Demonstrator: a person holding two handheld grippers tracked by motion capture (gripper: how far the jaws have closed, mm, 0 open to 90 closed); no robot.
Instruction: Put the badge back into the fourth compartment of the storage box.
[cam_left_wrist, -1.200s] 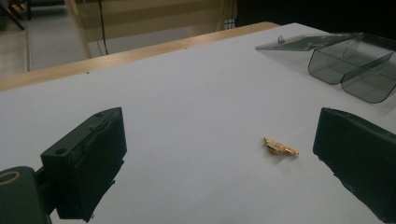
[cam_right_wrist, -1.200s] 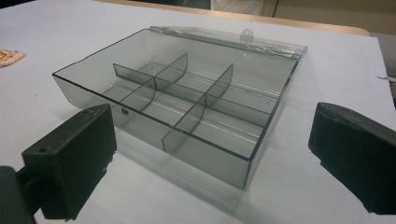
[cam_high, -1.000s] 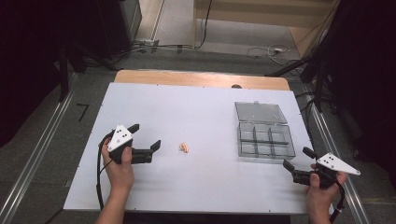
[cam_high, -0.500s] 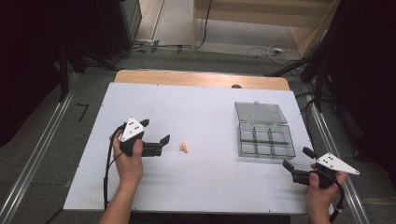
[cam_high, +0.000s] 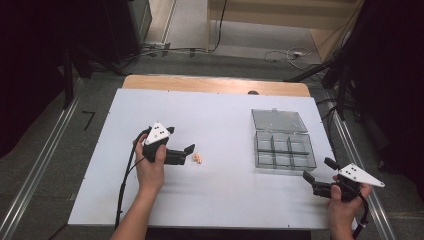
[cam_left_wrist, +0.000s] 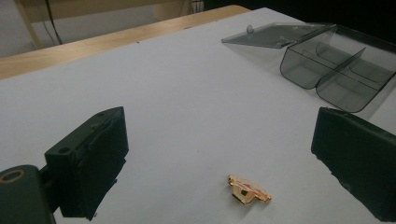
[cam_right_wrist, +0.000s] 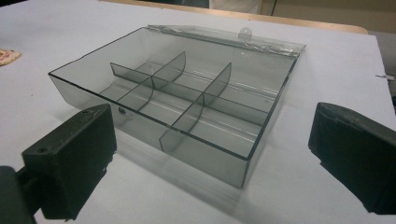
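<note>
A small gold and pink trinket (cam_high: 198, 158) lies on the white table (cam_high: 220, 120). My left gripper (cam_high: 181, 140) is open just left of it, not touching it. In the left gripper view the trinket (cam_left_wrist: 249, 190) rests on the table between and slightly ahead of the open jaws (cam_left_wrist: 222, 140). A clear smoky compartment box (cam_high: 284, 150) sits at the right with its lid (cam_high: 279, 120) folded back flat. My right gripper (cam_high: 319, 169) is open near the box's front right corner. In the right gripper view the box (cam_right_wrist: 187, 98) is close ahead of the open jaws (cam_right_wrist: 212, 135), its compartments empty.
A wooden strip (cam_high: 215, 85) runs along the table's far edge. Metal rails (cam_high: 35, 170) flank the table on the floor. Cables (cam_high: 295, 52) lie on the floor beyond. Bare white surface spreads between the trinket and the box.
My left gripper has moved right and a little farther from the person, closing in on the trinket. The right gripper, the box and the trinket have stayed put.
</note>
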